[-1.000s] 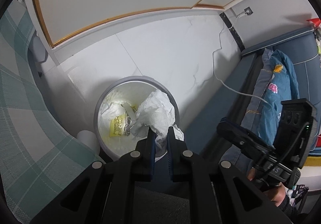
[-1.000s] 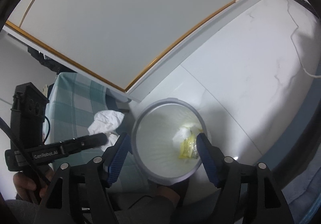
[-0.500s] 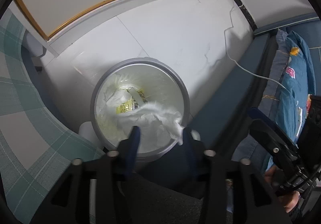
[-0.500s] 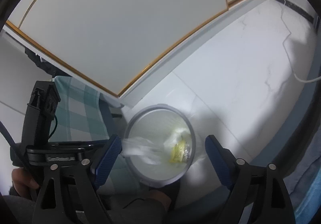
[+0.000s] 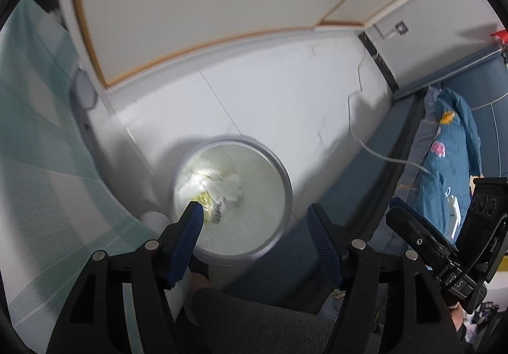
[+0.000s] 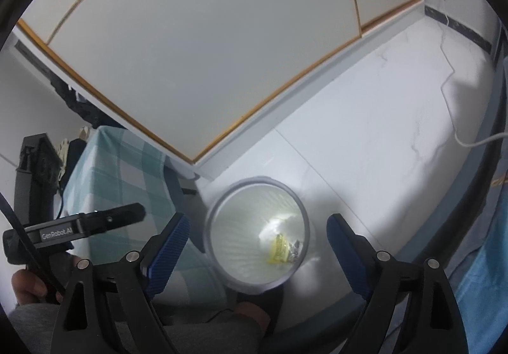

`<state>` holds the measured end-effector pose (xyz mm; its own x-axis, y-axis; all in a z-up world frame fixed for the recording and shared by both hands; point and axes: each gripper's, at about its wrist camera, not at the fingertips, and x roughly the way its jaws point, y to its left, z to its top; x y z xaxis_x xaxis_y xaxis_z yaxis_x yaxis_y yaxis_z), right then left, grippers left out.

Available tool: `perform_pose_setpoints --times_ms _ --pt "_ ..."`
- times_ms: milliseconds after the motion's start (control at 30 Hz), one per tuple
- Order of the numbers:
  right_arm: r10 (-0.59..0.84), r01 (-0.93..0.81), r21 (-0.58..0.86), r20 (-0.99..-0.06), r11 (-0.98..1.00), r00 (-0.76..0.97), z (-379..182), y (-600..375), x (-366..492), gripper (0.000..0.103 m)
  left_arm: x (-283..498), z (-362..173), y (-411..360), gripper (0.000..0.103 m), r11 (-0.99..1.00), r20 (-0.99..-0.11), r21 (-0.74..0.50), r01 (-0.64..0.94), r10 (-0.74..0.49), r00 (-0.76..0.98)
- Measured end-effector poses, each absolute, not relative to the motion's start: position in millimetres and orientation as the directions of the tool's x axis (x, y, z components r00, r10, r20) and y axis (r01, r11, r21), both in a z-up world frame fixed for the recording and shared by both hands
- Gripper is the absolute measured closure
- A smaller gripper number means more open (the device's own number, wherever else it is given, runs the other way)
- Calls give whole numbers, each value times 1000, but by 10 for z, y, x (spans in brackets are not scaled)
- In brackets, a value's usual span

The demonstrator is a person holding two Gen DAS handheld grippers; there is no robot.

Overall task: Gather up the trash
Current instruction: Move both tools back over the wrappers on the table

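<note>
A round grey trash bin (image 5: 279, 163) with a pale liner stands on the white floor; it also shows in the right wrist view (image 6: 216, 211). White crumpled tissue (image 5: 228, 189) and a yellow wrapper (image 5: 206, 197) lie inside; the wrapper (image 6: 277, 247) and tissue (image 6: 270, 227) show from the right too. My left gripper (image 5: 254, 220) is open and empty above the bin's near rim. My right gripper (image 6: 258, 233) is open and empty, held over the bin. Each gripper appears at the edge of the other's view.
A table with a green checked cloth (image 5: 38, 147) stands left of the bin. A blue sofa with a patterned blue cushion (image 5: 447, 151) is at the right. A white cable (image 5: 381, 157) runs over the floor. White cabinet doors (image 6: 206, 36) rise behind.
My left gripper opened and let go of the white tissue, which dropped into the bin. The right gripper stayed open above the bin.
</note>
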<state>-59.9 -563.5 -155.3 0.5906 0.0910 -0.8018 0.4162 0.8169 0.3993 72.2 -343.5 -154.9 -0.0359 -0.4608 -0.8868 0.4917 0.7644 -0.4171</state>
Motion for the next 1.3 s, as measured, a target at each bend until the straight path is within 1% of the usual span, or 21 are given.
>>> perform_pose_setpoints --times_ms 167,233,433,567,667,800,933,1067,1167,1300 --pt "40 363 361 -753 859 656 -1137 -5447 -601 15 697 -1150 -3159 39 780 -862 -365 509 -489 132" --pt "34 331 350 -730 876 683 -958 -5335 -599 15 692 -958 -3002 39 774 -835 -366 517 -518 185" --pt "36 217 317 -635 923 772 -371 -4870 -614 15 628 -432 -2563 39 823 -779 -283 492 -497 383" --pt "47 182 332 -576 926 816 -72 -4581 -702 15 462 -133 -2230 39 846 -721 -248 472 -487 494" --pt "62 147 352 -520 924 852 132 -4357 -770 14 374 -4 -2015 39 870 -691 -218 442 -458 560" --pt "110 74 353 -473 933 874 277 -4081 -803 14 297 155 -1702 39 893 -651 -228 389 -437 621" --pt "159 8 351 -445 936 881 354 -3782 -787 14 210 304 -1338 39 908 -607 -252 334 -417 677" --pt "228 -29 414 -440 910 868 322 -3559 -713 14 133 396 -1085 39 928 -577 -246 279 -371 728" --pt "266 -46 453 -436 890 860 300 -3424 -632 14 106 450 -945 39 932 -565 -255 259 -361 742" --pt "310 -85 456 -445 886 840 287 -3204 -522 14 77 488 -791 39 936 -557 -260 236 -345 756"
